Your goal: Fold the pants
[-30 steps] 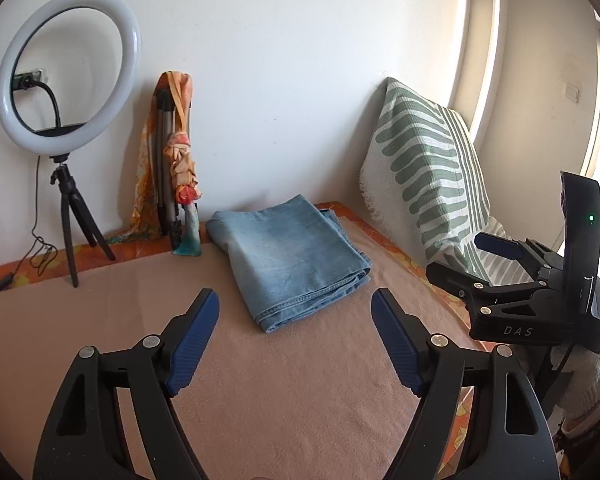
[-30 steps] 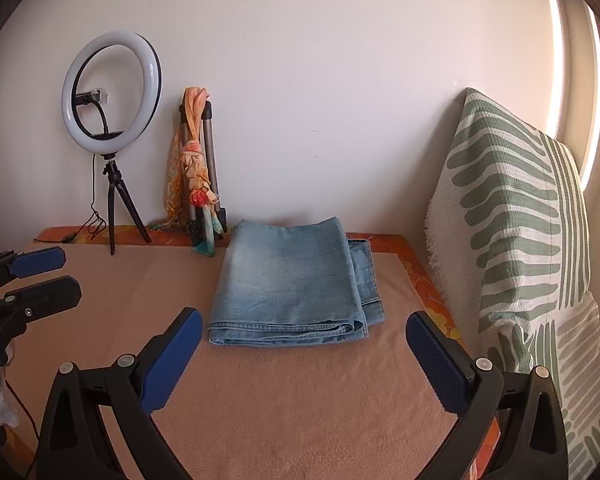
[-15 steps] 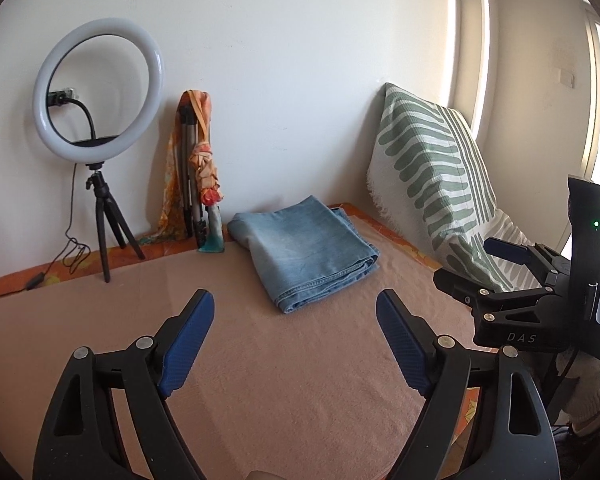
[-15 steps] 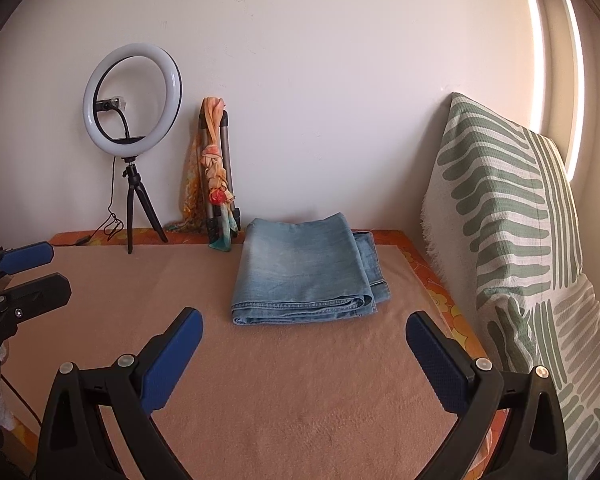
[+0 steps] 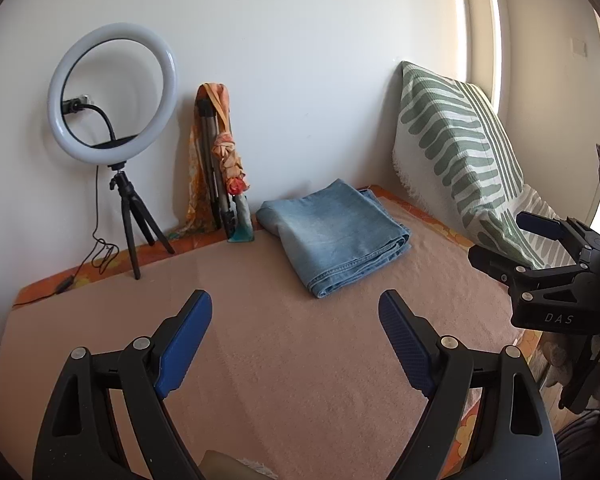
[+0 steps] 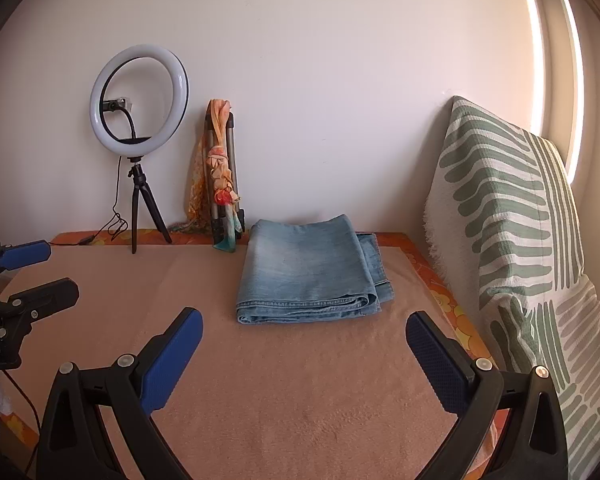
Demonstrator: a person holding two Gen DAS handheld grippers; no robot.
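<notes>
Folded pants (image 6: 312, 268) lie well ahead of both wide-open, empty grippers (image 5: 296, 344) (image 6: 304, 360).

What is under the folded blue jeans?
The folded jeans lie on a peach blanket, which covers a mat with an orange flowered edge. The part of the blanket right beneath the jeans is covered, so anything there stays hidden.

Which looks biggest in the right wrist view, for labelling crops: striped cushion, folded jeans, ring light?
1. Striped cushion, though it sits nearer the camera.
2. Folded jeans.
3. Ring light, farthest back, so its true size is unsure.
</notes>
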